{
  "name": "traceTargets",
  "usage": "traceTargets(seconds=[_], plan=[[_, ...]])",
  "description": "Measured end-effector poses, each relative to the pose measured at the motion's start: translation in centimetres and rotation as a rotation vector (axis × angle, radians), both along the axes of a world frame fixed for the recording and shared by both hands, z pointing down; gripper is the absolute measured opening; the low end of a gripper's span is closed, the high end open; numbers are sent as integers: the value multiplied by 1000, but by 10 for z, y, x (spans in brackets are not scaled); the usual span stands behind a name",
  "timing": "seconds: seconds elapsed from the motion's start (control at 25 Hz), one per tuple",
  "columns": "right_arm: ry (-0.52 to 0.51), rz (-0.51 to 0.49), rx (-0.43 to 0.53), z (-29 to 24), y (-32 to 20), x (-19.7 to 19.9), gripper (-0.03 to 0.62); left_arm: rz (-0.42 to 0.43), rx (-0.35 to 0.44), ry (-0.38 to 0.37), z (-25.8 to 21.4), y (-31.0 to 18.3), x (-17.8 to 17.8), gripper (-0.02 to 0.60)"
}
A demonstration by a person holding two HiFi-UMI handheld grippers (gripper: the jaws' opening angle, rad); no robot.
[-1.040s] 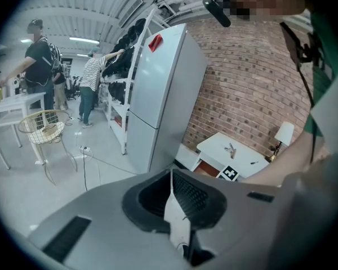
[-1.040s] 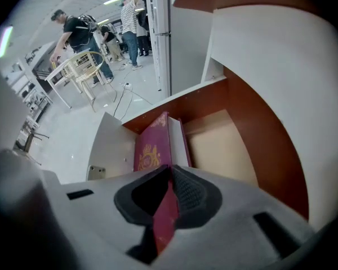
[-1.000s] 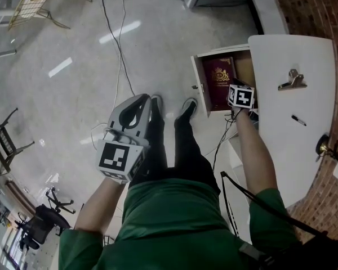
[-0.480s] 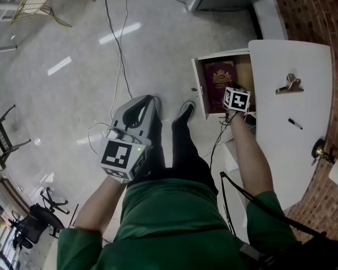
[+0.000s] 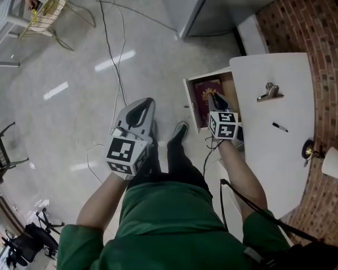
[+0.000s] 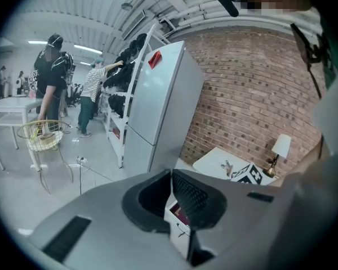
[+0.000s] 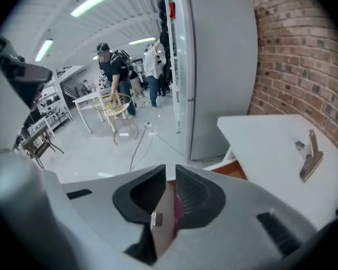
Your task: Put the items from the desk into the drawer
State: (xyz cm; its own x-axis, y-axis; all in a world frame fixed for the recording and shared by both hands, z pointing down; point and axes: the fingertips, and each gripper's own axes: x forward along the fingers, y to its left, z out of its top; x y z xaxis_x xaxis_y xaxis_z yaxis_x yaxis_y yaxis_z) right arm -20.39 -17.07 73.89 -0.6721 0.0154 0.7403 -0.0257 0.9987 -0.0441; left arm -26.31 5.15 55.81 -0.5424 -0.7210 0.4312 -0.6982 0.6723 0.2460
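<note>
Two jaws of the right gripper (image 7: 170, 172) have just been closing. They now stand with only a thin gap, and nothing is between them; through the gap one sees only the drawer (image 5: 190, 108) below. The left gripper (image 6: 172, 173) has its jaws together at the tips, also empty, and it hangs well to the left of the drawer, over the floor.

One item, the burgundy passport (image 5: 207, 94), already lies flat inside the drawer. A binder clip (image 5: 270, 91) and a pen (image 5: 280, 127) are not yet stored. They lie on the white desk (image 5: 270, 162), to the right of the drawer in the head view, the clip a little nearer to it.

I judge that the step in hand is to leave the drawer and fetch the next item, probably the clip. To do it well, the right jaws should open wider before they come down. They should then close across the raised metal handles of the clip, which give a firmer hold than its flat body. Only part of the drawer stands out from under the desk, so the release should be low, beside the passport and away from the drawer's rim.
</note>
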Motion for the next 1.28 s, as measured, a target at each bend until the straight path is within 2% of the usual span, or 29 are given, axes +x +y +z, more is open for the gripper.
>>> traceTargets(seconds=[0.16, 0.32, 0.56, 0.8, 1.04, 1.28], plan=[[-155, -3, 7, -83, 7, -23, 41, 14, 18, -46, -28, -3, -5, 11], [-324, -36, 70, -173, 20, -37, 19, 17, 34, -88, -67, 0, -3, 11], [-543, -79, 129, -290, 32, -39, 3, 24, 79, -214, -124, -1, -5, 11], [-670, -118, 141, -364, 52, -40, 3, 21, 111, -274, -174, -4, -8, 11], [-799, -128, 254, -424, 60, -31, 3, -2, 152, -409, -218, 6, -16, 11], [-897, -109, 278, -464, 52, -13, 3, -40, 201, -436, -271, 10, -19, 11]])
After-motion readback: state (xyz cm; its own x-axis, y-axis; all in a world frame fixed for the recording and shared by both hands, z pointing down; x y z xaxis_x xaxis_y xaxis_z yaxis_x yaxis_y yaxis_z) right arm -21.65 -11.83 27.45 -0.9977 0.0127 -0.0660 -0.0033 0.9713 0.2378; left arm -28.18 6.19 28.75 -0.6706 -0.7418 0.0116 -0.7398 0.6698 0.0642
